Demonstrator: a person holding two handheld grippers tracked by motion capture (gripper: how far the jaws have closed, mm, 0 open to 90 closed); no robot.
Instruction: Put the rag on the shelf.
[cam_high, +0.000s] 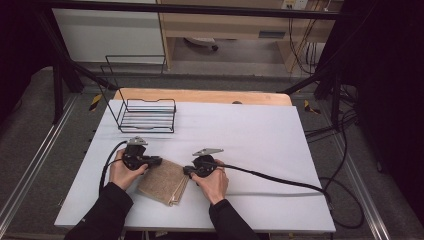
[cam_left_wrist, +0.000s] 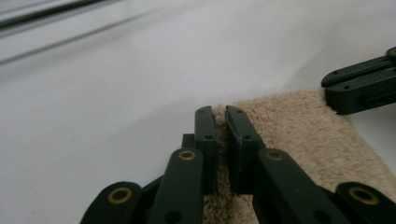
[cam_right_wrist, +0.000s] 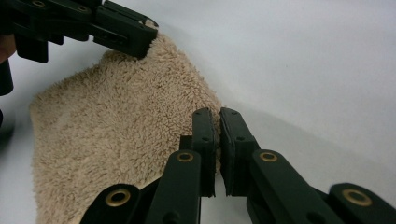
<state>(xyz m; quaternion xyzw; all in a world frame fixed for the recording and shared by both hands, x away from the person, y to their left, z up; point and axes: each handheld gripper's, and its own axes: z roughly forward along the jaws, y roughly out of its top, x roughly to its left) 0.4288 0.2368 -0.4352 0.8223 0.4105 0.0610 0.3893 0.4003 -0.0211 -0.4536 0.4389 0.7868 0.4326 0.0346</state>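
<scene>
A folded beige towel lies on the white table cover near the front edge, between my two hands. My left gripper is shut on the towel's far left corner; in the left gripper view its jaws pinch the fluffy edge. My right gripper is shut on the far right corner, and in the right gripper view its jaws clamp the towel's edge. Each gripper view also has the other gripper at the towel's opposite corner.
A black wire rack stands at the table's back left. Black cables trail from both grippers, the right one running across the cover to the right edge. A wooden strip borders the far side.
</scene>
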